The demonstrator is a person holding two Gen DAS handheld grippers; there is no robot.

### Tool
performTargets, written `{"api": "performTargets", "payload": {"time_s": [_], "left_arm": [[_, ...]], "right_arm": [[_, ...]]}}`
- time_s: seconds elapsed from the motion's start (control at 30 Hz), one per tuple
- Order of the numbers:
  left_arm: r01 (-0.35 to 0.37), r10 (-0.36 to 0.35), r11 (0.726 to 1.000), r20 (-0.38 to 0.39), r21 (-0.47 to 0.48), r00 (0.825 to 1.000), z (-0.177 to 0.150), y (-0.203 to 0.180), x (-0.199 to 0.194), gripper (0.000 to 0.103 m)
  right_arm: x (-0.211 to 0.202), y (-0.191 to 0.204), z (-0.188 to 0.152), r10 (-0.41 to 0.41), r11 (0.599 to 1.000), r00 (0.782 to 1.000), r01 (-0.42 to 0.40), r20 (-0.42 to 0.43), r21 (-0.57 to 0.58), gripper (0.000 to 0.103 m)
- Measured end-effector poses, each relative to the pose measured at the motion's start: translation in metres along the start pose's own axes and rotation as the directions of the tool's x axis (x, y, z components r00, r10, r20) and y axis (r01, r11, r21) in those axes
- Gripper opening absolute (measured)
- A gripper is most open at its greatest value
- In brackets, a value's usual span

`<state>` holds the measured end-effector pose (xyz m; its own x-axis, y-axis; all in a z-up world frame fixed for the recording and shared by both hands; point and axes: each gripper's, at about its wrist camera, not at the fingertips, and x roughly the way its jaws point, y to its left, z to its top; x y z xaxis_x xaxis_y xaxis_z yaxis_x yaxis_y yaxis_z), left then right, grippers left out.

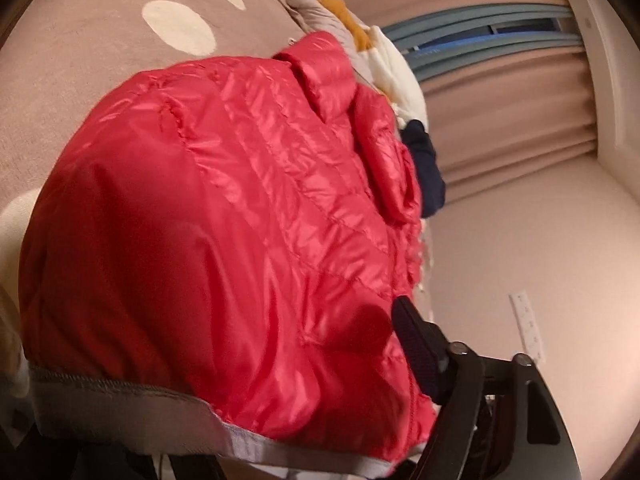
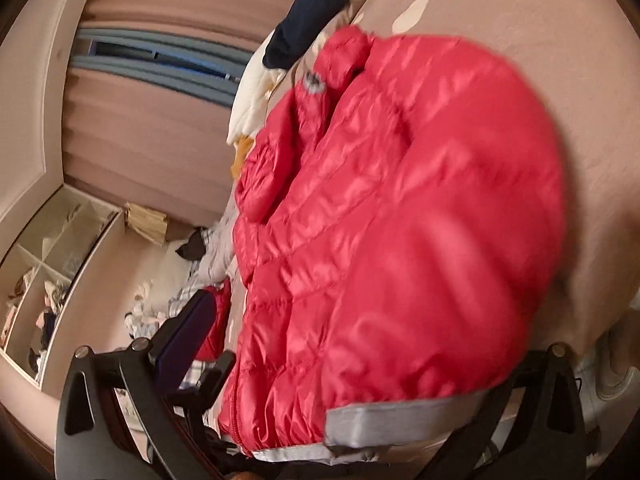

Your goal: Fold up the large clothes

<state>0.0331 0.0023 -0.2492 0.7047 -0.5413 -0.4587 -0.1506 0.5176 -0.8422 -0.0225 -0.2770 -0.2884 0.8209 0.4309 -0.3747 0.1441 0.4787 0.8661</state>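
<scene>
Red jacket [image 1: 224,240] fills the left wrist view, spread quilted-side up over the bed [image 1: 80,60], a brown cover with pale dots. Its grey hem [image 1: 132,412] runs across the near edge, right at the left gripper [image 1: 248,432]. Only one finger [image 1: 416,344] shows, at the right, lying against the jacket's right edge; the other is under the cloth at the lower left. The jaws stand well apart with hem and jacket body between them; whether the pads press on the fabric, I can't tell.

Over on the right wrist view, same jacket [image 2: 400,220], blurred, with the hem [image 2: 400,412] draped across the right gripper [image 2: 332,412]. Its left finger [image 2: 188,328] is clear of the main body, near a small red fold; the right finger sits behind the hem. Open or clamped, I can't say.

Near the collar there's a small dark-and-grey label [image 2: 314,82], too smeared to read. Beyond the jacket lie white, navy and mustard clothes [image 1: 396,80], at the far side of the bed.
</scene>
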Motion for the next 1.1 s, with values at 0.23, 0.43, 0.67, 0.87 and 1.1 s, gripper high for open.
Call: {"api": "performTargets", "payload": {"time_s": [0.23, 0.43, 0.67, 0.87, 1.1], "left_arm": [[-0.104, 0.102, 0.994, 0.067, 0.027, 0.993, 0.007, 0.004, 0.004, 0.045], [-0.214, 0.199, 0.971, 0.131, 0.110, 0.971, 0.005, 0.005, 0.008, 0.026], [-0.296, 0.266, 0.935, 0.169, 0.196, 0.949, 0.000, -0.005, 0.010, 0.025], [-0.336, 0.298, 0.912, 0.184, 0.235, 0.937, 0.000, -0.011, 0.016, 0.025], [-0.336, 0.298, 0.912, 0.183, 0.235, 0.937, 0.001, -0.010, 0.015, 0.025]], "right_arm": [[0.011, 0.013, -0.003, -0.198, 0.969, 0.978, 0.206, 0.071, -0.136, 0.050], [0.012, 0.001, 0.004, -0.279, 0.944, 0.955, 0.292, 0.103, -0.154, 0.020], [0.019, 0.008, 0.006, -0.342, 0.896, 0.930, 0.365, 0.133, -0.253, 0.016], [0.024, 0.010, 0.006, -0.367, 0.881, 0.920, 0.391, 0.136, -0.268, 0.016], [0.025, 0.012, 0.004, -0.372, 0.874, 0.917, 0.398, 0.145, -0.278, 0.016]]}}
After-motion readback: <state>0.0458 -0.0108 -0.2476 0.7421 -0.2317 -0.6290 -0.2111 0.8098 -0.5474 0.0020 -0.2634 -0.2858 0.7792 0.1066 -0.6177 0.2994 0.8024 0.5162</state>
